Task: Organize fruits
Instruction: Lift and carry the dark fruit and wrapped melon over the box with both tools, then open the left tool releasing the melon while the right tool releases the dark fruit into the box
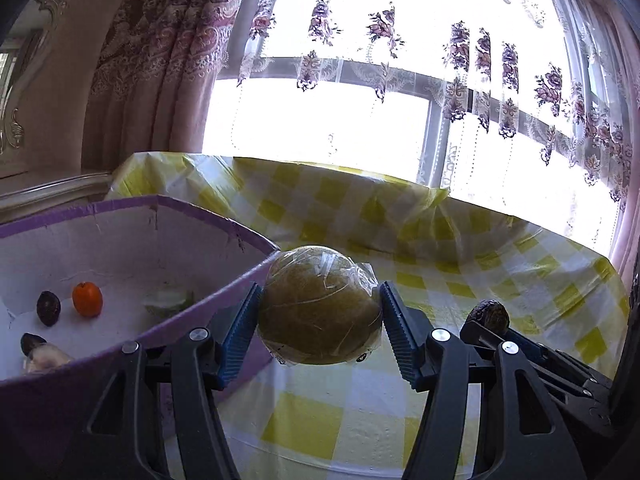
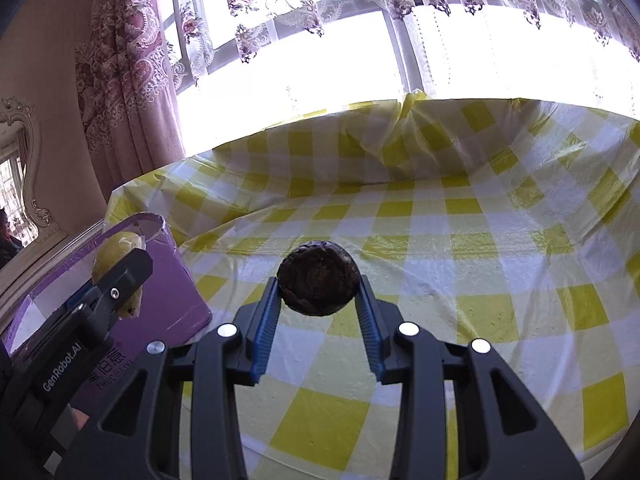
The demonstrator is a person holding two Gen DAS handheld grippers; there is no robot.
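My left gripper [image 1: 320, 300] is shut on a large round yellow-green fruit wrapped in clear film [image 1: 320, 308], held in the air just right of the purple box's rim [image 1: 224, 288]. My right gripper [image 2: 319, 284] is shut on a dark wrinkled round fruit [image 2: 319, 283], held above the checked tablecloth. That dark fruit also shows in the left wrist view [image 1: 490, 315]. The wrapped fruit and the left gripper also show in the right wrist view [image 2: 118, 268]. Inside the box lie an orange fruit [image 1: 87, 299], a dark fruit [image 1: 48, 307], a pale green item [image 1: 168, 300] and another piece [image 1: 40, 354].
The table carries a yellow and white checked plastic cloth [image 2: 440, 240], bunched up along the far edge. The purple box [image 2: 172, 300] stands at the left. A window with flowered curtains [image 1: 160, 80] is behind the table. A mirror [image 2: 20, 184] hangs at the far left.
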